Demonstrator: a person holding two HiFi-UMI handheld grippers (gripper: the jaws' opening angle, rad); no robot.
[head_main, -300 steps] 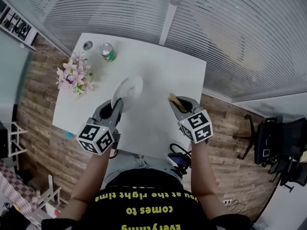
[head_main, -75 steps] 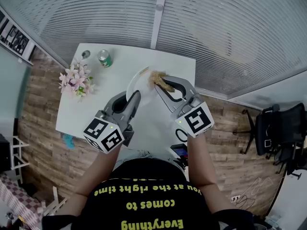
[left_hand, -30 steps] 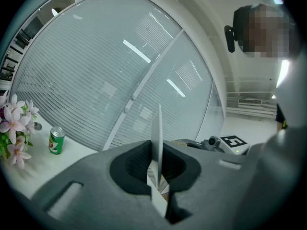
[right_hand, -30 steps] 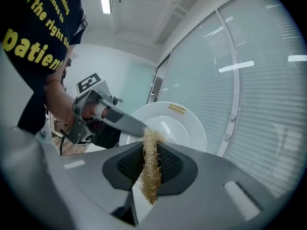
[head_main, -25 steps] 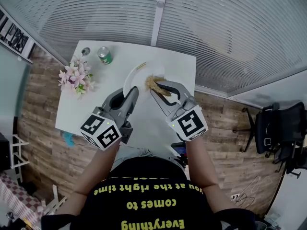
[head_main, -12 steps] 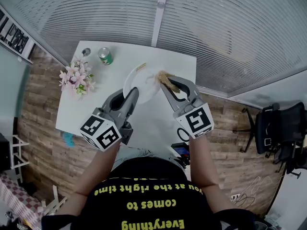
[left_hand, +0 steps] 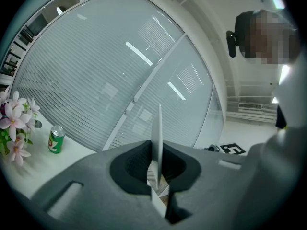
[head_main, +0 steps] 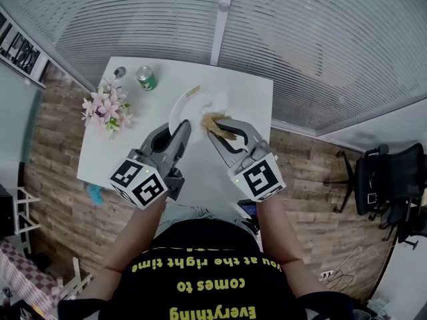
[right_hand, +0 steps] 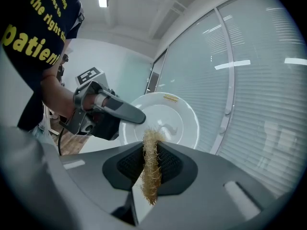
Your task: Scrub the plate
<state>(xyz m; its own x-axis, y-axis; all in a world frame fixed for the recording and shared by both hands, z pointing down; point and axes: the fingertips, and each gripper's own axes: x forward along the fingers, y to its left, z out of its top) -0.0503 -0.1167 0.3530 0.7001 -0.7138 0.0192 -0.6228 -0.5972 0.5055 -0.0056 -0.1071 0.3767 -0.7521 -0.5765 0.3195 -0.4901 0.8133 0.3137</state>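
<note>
A white plate (head_main: 195, 108) is held up above the white table (head_main: 127, 152), tilted on edge, by my left gripper (head_main: 179, 133), which is shut on its rim. In the left gripper view the plate (left_hand: 156, 143) shows edge-on between the pads. My right gripper (head_main: 215, 129) is shut on a tan fibrous scrubber (head_main: 215, 121), which lies against the plate's face. The right gripper view shows the scrubber (right_hand: 151, 164) clamped upright between the pads, its tip at the plate (right_hand: 168, 116), with the left gripper (right_hand: 125, 113) on the plate's left rim.
A green can (head_main: 146, 77), a small round metal lid (head_main: 119, 72) and a bunch of pink flowers (head_main: 105, 112) stand at the table's far left. Ribbed glass walls rise behind the table. Wooden floor lies around it; a black office chair (head_main: 387, 192) sits at the right.
Over the last second my right gripper swept the scrubber right and away across the plate, then back left and nearer. The left gripper and plate hardly moved.
</note>
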